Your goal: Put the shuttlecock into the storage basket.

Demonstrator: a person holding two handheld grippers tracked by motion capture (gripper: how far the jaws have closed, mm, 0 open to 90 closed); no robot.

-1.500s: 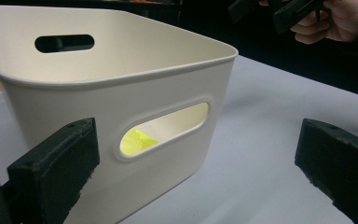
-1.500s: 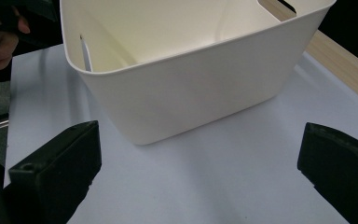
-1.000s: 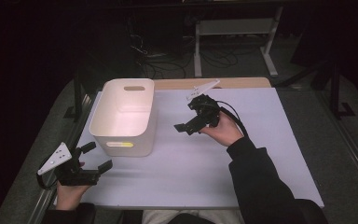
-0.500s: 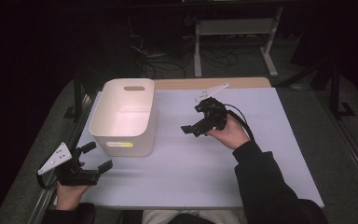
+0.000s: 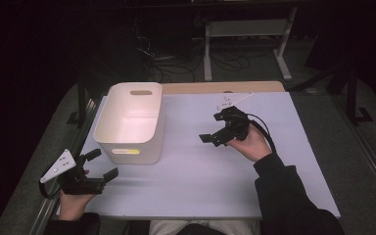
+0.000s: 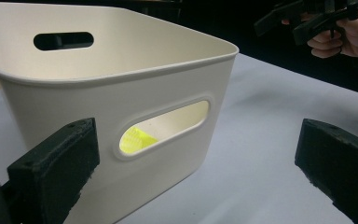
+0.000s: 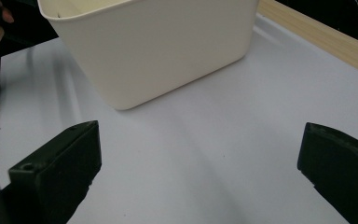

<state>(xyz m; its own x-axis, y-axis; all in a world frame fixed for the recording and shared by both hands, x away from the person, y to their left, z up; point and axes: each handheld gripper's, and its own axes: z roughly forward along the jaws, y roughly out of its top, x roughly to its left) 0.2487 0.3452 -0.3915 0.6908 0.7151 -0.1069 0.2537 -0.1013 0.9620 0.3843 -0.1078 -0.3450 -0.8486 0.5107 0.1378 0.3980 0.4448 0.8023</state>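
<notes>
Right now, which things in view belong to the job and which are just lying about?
In the job:
white bin
yellow thing inside it
left tool, open
right tool, open

Lying about:
cables on the floor
metal stand

The bin (image 6: 121,88) is moulded in smooth, satin cream plastic (faintly translucent); the worktop (image 5: 215,181) is covered matt.

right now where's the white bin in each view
high view: white bin left of centre on the table.
left gripper view: close ahead, upper left, yellow thing behind its handle slot.
right gripper view: top centre.
shared landmark: pale table sheet.
</notes>
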